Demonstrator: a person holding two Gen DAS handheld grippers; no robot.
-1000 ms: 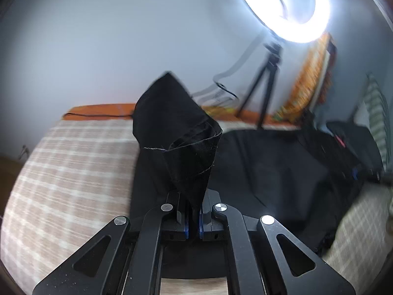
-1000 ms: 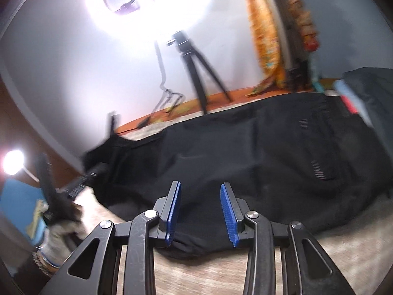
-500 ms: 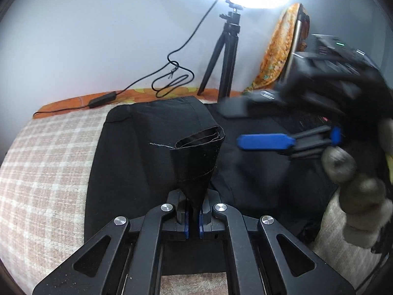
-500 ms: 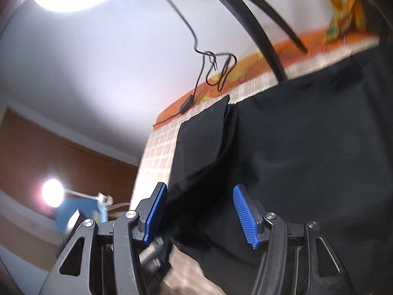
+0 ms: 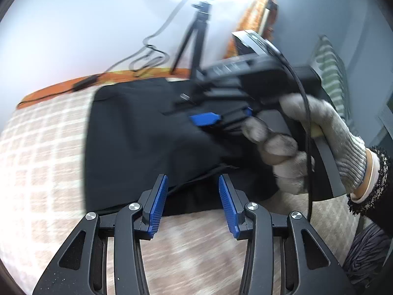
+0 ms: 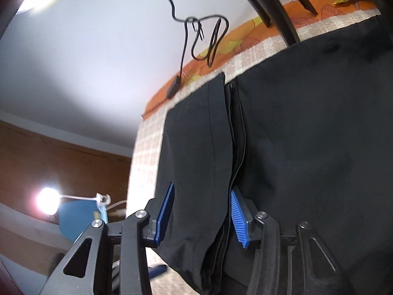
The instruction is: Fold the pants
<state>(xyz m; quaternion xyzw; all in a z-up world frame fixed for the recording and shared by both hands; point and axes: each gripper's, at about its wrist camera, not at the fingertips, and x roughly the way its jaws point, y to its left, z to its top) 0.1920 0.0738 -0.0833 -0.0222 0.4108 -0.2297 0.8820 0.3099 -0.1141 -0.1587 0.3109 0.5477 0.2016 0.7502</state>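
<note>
Our left claw (image 5: pixel 192 204) just sprung apart, nothing between its pads, hovering at the near edge of the black pants (image 5: pixel 137 135) spread folded on the checked bed (image 5: pixel 41 147), our right claw (image 6: pixel 201 217) closing, straddling the folded leg end, gloved right hand (image 5: pixel 309 142) alongside.

place: bedroom | evidence: checked bedspread (image 5: pixel 44 152), tripod (image 5: pixel 196 32)

Left gripper (image 5: pixel 194 204) tilted downward, blue-padded jaws just sprung apart, nothing pinched between them. Right gripper (image 6: pixel 201 218) likewise angled down, jaws just narrowed yet spread, dark cloth lying between the pads (image 6: pixel 238 217), grip not plain. Gloved right hand (image 5: pixel 304 137) wrapped around its handle, fingers curled, dark fuzzy cuff at the wrist.
</note>
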